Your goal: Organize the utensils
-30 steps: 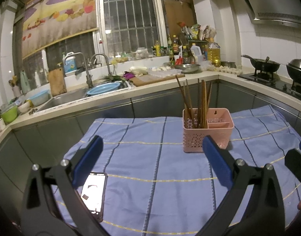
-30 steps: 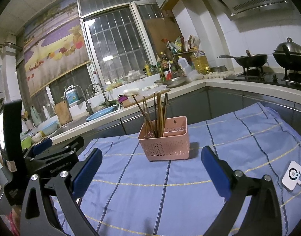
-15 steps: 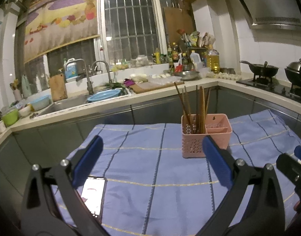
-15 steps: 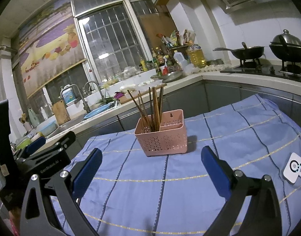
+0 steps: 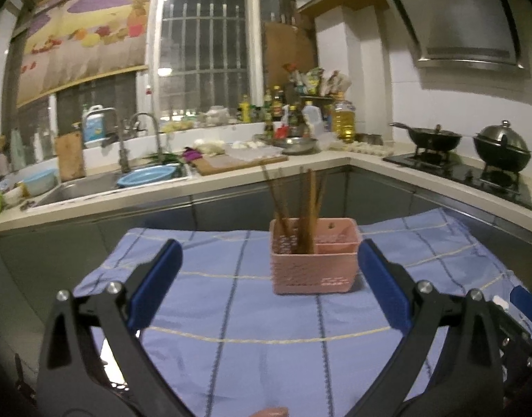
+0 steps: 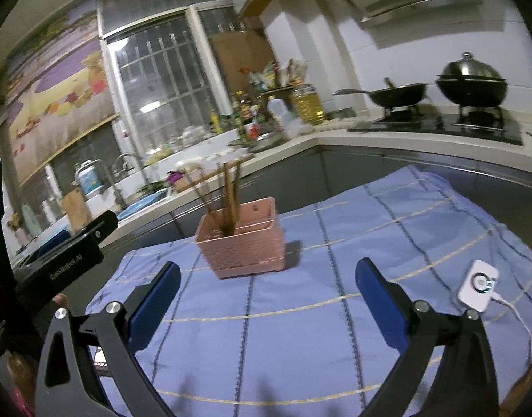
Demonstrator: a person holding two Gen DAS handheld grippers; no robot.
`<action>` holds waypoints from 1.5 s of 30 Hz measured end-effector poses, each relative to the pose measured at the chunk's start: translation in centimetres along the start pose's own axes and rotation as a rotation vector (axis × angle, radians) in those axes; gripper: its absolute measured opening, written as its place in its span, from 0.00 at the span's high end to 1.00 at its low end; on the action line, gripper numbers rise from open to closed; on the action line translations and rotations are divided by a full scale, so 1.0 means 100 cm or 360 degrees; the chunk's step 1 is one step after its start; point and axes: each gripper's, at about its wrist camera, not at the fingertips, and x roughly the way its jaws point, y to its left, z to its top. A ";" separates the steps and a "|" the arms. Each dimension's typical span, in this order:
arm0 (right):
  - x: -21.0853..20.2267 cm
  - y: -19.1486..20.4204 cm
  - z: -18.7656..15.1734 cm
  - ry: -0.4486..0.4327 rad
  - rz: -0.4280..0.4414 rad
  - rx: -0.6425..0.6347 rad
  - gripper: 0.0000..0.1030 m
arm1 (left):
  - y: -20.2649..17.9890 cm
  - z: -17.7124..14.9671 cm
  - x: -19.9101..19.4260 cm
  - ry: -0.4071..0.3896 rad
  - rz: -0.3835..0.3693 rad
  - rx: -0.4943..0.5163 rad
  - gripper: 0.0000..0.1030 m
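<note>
A pink perforated utensil basket (image 5: 313,264) stands on a blue checked cloth (image 5: 231,305). Several brown chopsticks (image 5: 309,208) stand upright in its left compartment; the right compartment looks empty. My left gripper (image 5: 269,286) is open and empty, held above the cloth short of the basket. My right gripper (image 6: 267,299) is open and empty too, also short of the basket (image 6: 243,243), whose chopsticks (image 6: 227,194) lean left. The left gripper's body (image 6: 64,257) shows at the left edge of the right wrist view.
A white round-button device (image 6: 478,285) with a cable lies on the cloth at the right. A counter with a sink (image 5: 74,184), a cutting board and bottles runs behind. A wok (image 5: 433,137) and a lidded pot (image 5: 501,146) sit on the stove at the right.
Both grippers have risen and drawn back from the basket, which now looks smaller. The phone on the cloth at the lower left has dropped out of the left wrist view. Both stay open.
</note>
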 end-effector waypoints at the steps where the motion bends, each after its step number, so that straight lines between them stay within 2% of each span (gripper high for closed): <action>1: -0.002 -0.003 0.000 -0.0006 -0.0020 0.0009 0.04 | -0.005 0.001 0.001 -0.0003 -0.0030 0.0010 0.06; 6: -0.010 -0.013 0.001 -0.0021 -0.0113 0.0047 0.04 | -0.022 0.004 0.007 -0.0013 -0.0120 0.0047 0.06; 12: -0.010 -0.017 0.000 -0.0012 -0.0171 0.0052 0.04 | -0.029 0.003 0.016 0.0016 -0.0171 0.0072 0.06; 18: -0.010 -0.015 -0.003 0.0008 -0.0165 0.0055 0.04 | -0.031 -0.003 0.014 0.0023 -0.0174 0.0129 0.06; 23: -0.010 -0.009 -0.005 0.0018 -0.0141 0.0038 0.04 | -0.020 -0.003 0.007 0.0010 -0.0207 0.0082 0.06; 35: -0.033 0.005 -0.003 -0.0040 -0.0080 0.0001 0.04 | -0.016 0.002 -0.028 -0.0069 -0.0111 0.0091 0.06; 45: -0.044 0.022 -0.002 -0.0062 -0.0029 -0.0047 0.04 | 0.001 0.005 -0.041 -0.0045 -0.0026 0.0015 0.06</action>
